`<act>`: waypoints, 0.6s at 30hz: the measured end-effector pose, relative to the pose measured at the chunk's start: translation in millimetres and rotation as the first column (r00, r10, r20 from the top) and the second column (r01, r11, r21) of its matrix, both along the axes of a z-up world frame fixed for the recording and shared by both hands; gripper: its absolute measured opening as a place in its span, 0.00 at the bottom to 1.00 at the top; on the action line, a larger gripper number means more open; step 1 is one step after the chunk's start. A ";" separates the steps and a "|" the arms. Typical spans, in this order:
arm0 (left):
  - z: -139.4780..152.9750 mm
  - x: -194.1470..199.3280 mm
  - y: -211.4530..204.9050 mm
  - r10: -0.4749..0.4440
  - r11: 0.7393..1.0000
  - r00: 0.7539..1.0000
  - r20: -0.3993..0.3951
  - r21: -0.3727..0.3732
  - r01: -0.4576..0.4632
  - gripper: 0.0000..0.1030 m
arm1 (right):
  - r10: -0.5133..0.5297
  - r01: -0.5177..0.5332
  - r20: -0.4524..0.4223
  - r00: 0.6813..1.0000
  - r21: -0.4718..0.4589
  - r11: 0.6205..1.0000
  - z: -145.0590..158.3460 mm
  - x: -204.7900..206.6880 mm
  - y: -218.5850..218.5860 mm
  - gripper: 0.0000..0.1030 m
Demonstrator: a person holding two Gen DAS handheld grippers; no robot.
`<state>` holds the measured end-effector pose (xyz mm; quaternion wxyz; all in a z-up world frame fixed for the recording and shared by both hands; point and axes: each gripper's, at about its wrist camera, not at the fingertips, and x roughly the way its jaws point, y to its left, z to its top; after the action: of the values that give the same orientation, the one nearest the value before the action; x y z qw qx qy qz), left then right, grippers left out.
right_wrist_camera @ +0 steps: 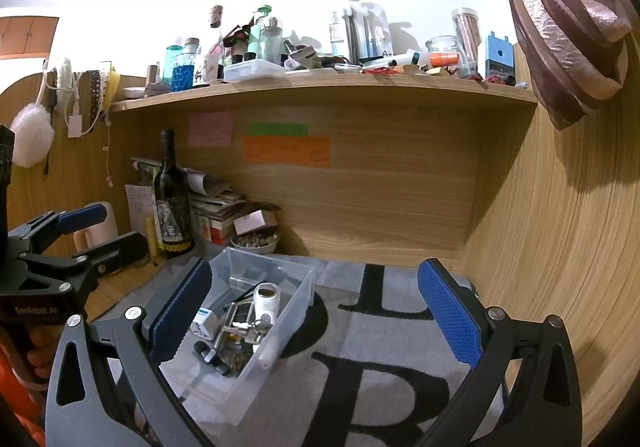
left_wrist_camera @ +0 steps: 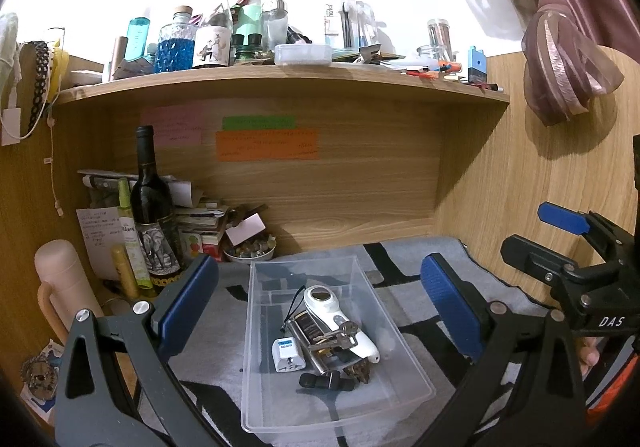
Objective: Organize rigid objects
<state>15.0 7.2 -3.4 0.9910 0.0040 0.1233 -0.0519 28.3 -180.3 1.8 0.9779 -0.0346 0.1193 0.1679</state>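
A clear plastic bin (left_wrist_camera: 404,359) sits on a grey mat with black letters (right_wrist_camera: 392,327). In it lie a white handheld device (left_wrist_camera: 340,321), a white travel adapter (left_wrist_camera: 287,355), a bunch of keys (left_wrist_camera: 340,333), a metal cylinder (left_wrist_camera: 310,343) and small black items (left_wrist_camera: 326,381). My left gripper (left_wrist_camera: 320,311) is open and empty, its blue pads either side of the bin. My right gripper (right_wrist_camera: 316,323) is open and empty over the mat, to the right of the bin (right_wrist_camera: 296,303). Each gripper shows in the other's view: the right one (left_wrist_camera: 560,243) and the left one (right_wrist_camera: 92,231).
A dark wine bottle (left_wrist_camera: 154,215), a pink flask (left_wrist_camera: 64,283), stacked books (left_wrist_camera: 204,223) and a bowl of pebbles (left_wrist_camera: 250,249) stand at the back left. A crowded shelf (left_wrist_camera: 280,77) runs overhead. A wooden side wall (right_wrist_camera: 560,247) rises on the right.
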 end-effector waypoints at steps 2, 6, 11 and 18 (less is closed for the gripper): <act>-0.3 -0.2 0.1 -0.001 1.000 1.000 -0.004 -0.001 0.001 1.00 | -0.003 0.003 0.000 1.000 0.002 1.000 0.0 0.1 -0.7 1.00; -1.6 1.2 -0.2 0.002 1.000 1.000 -0.017 -0.007 -0.002 1.00 | -0.010 0.010 -0.005 1.000 0.009 1.000 0.3 1.4 0.3 1.00; -3.8 1.9 -0.6 -0.015 1.000 0.999 -0.028 -0.005 0.015 1.00 | -0.008 0.008 -0.014 1.000 0.011 1.000 -0.2 2.6 0.9 1.00; -3.6 -1.8 -1.1 -0.013 1.000 1.000 -0.002 -0.005 0.013 1.00 | 0.003 -0.003 -0.016 1.000 0.000 1.000 -1.2 2.8 6.6 1.00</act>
<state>13.2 6.1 -7.0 0.9905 0.0022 0.1243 -0.0587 31.2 -173.7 0.7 0.9767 -0.0337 0.1270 0.1696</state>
